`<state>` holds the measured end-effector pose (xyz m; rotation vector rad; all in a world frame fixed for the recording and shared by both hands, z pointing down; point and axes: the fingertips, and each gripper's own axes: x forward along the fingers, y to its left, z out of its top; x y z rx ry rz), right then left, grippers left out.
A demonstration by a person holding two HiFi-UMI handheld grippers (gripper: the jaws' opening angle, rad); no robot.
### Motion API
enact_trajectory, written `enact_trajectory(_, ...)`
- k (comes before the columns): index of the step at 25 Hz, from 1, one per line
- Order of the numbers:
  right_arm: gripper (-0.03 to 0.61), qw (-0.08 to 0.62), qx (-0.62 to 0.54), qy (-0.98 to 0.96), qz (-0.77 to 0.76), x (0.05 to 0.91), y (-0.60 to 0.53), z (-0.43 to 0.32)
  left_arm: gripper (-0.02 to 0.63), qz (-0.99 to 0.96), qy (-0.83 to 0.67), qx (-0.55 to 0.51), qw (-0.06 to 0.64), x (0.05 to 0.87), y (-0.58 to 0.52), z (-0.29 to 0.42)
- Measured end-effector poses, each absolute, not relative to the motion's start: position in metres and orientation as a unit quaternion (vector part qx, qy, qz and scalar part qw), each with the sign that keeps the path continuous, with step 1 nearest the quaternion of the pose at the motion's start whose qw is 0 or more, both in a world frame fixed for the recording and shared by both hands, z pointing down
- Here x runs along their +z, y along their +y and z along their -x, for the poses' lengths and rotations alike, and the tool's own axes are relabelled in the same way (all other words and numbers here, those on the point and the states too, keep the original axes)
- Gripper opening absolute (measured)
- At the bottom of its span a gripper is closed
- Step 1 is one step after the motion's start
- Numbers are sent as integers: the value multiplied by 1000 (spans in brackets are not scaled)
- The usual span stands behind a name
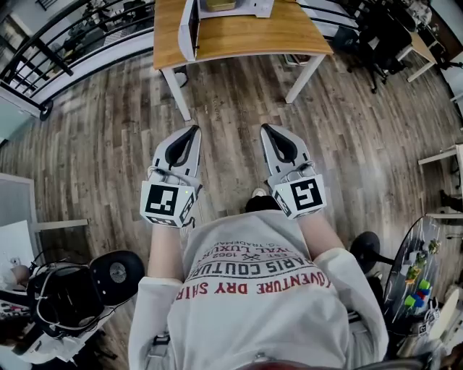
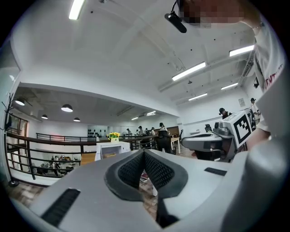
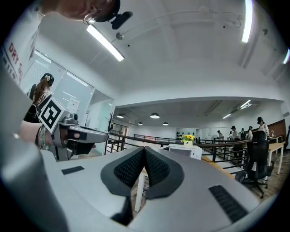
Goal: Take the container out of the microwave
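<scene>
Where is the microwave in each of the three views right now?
Head view: the microwave is at the top edge, near centre, cut off by the frame.
Left gripper view: left of centre, mid-height, small and white.
Right gripper view: right of centre, mid-height.
Shared landmark: the wooden table it stands on, seen beside it in both gripper views.

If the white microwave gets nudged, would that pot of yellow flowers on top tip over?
Possibly. The flower pot looks small, with blooms seemingly wider than its base, so it is likely light and tippy. The microwave looks boxy and squat on the wooden table, so it is probably hard to shift.
</scene>
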<state>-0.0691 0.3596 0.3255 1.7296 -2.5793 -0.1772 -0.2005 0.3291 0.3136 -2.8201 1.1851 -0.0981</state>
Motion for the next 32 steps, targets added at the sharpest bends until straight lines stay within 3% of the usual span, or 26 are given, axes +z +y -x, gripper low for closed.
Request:
enact_trajectory(6, 39, 21, -58, -830, -554, 330, 373, 70, 12, 922, 383, -29, 36, 318, 345, 203)
enact_trajectory(7, 132, 25, -58, -832, -551, 332, 372, 71, 12, 923, 383, -30, 35, 320, 345, 204)
enact_trajectory(8, 273, 29, -62, -833, -549, 334, 370, 71, 12, 923, 383, -31, 34, 322, 344, 204)
enact_trajectory(9, 299, 34, -66, -832, -549, 335, 367, 69, 12, 922, 384, -32, 34, 324, 342, 205)
enact_trajectory(20, 299, 42, -46, -842, -535, 341, 301, 44, 12, 905, 422, -38, 30, 328, 293, 202)
enact_trajectory(32, 299, 44, -2, -888, -458, 363, 104, -45, 12, 874, 480, -79, 4, 346, 124, 105)
